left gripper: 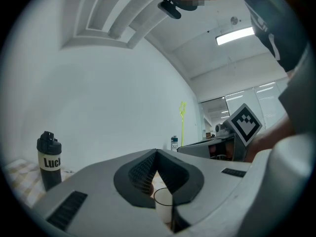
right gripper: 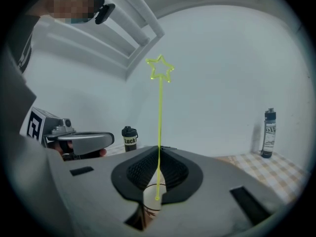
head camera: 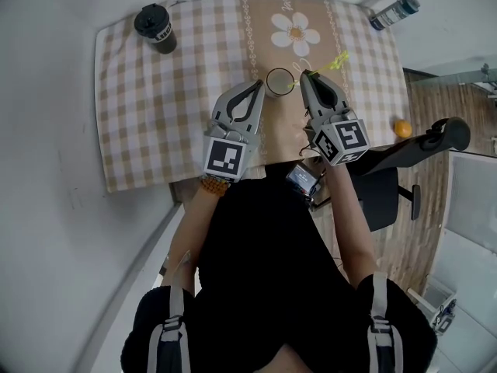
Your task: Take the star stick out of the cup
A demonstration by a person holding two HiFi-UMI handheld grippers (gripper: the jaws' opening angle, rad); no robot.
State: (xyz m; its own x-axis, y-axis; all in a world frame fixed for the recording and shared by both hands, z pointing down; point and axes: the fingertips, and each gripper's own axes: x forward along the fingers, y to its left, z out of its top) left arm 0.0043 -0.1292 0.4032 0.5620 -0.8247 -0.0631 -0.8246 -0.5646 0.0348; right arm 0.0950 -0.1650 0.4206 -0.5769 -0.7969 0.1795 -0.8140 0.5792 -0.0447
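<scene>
A: Checking on the star stick: is it out of the cup yet?

B: Nearly, by the look of it. The right gripper has its jaws pressed together on the thin yellow-green stem, pinching it low down. The star stands high above the jaws, and a short length of stem hangs below them.

A: Where is that lower end?

B: From the head view it sits just beside the cup's right rim, with the stick leaning away to the far right. In the right gripper view the tip shows whole in front of the cup's wall, so I judge it lifted free. I can't say for certain that it has cleared the rim.

A: And the cup itself?

B: Upright on the checked cloth of the surface, near the middle, between the two grippers. Nothing else shows inside it.

A: What about the left gripper?

B: Its jaws meet at the tips with nothing between them. It points at the cup's left side, very near the rim, and I can't tell whether it touches. It may be there to steady the cup.

A: So what remains?

B: The grasp and most of the lift look done. The stick has not yet been carried well away from the cup.
</scene>
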